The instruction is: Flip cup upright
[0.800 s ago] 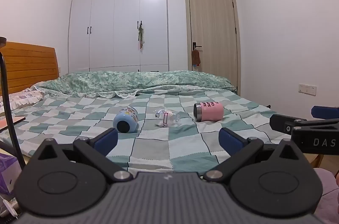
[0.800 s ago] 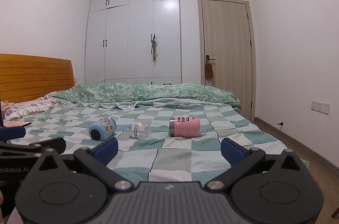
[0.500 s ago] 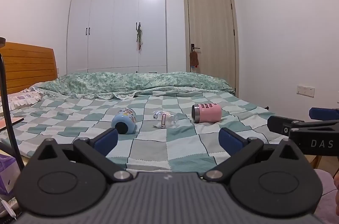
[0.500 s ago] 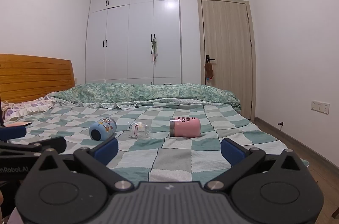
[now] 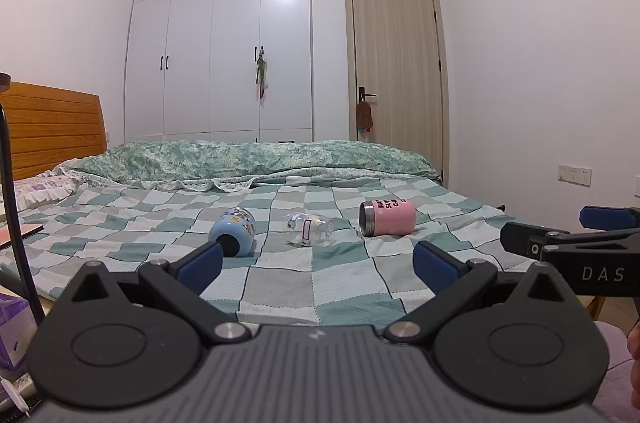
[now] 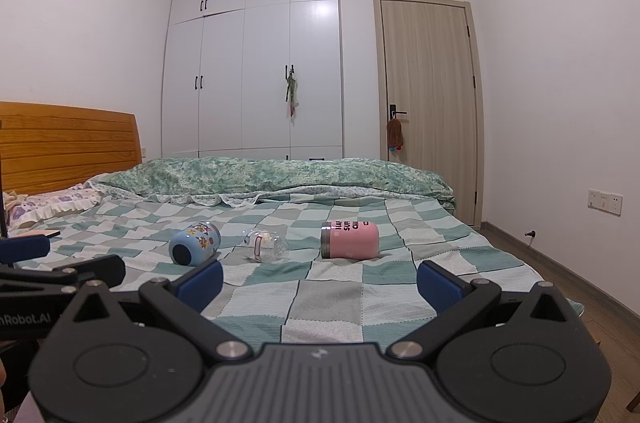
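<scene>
Pink cup point(image 6: 350, 240) on its side, right of clear cup point(image 6: 266, 245), long axis crosswise. Nearer right gripper point(image 6: 320, 281); left gripper point(image 5: 318, 263) also spread, empty.

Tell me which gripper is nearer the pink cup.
Right, likely. The pink cup lies nearly straight ahead of the open right gripper. From the open left gripper it sits ahead and off to the right. Neither touches it.

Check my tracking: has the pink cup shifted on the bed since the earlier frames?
No. The pink cup lies on the same checked squares of the bedspread, in the right wrist view.
</scene>
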`<state>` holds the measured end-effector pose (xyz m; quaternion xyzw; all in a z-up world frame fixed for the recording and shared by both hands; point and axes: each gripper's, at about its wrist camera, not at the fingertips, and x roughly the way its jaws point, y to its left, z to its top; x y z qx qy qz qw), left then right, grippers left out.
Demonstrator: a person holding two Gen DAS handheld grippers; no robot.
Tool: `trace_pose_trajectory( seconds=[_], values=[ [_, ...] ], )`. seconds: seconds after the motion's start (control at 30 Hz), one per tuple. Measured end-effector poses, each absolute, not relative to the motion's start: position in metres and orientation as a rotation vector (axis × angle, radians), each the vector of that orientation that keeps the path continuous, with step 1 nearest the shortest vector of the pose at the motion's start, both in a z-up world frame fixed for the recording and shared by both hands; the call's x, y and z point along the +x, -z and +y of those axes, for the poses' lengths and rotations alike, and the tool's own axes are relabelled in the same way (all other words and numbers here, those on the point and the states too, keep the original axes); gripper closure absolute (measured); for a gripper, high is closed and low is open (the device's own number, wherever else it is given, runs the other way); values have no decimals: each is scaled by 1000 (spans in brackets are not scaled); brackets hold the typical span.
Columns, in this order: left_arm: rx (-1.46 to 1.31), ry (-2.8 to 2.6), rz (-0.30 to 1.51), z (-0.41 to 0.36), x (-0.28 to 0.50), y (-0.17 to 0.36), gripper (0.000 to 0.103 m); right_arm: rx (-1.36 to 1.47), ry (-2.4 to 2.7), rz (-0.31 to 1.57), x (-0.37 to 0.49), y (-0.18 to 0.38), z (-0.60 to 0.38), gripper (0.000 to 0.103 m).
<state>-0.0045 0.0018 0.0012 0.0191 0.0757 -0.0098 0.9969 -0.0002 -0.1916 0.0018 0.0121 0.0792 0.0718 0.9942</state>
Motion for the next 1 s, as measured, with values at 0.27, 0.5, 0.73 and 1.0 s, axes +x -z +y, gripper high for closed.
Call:
trace_pose_trajectory(
  seconds=[0.27, 0.5, 0.73, 1.0],
  values=[
    [36, 20, 150, 3, -5, -1, 0, 24, -144, 159, 0, -2, -191, 0],
    [39, 20, 145, 2, -7, -2, 0, 24, -144, 158, -1, -2, -192, 0],
    [39, 18, 144, 1, -7, -2, 0, 24, -144, 158, -1, -2, -192, 0],
    [39, 19, 141, 0, -8, -3, 0, 25, -144, 158, -1, -2, -192, 0]
  ],
)
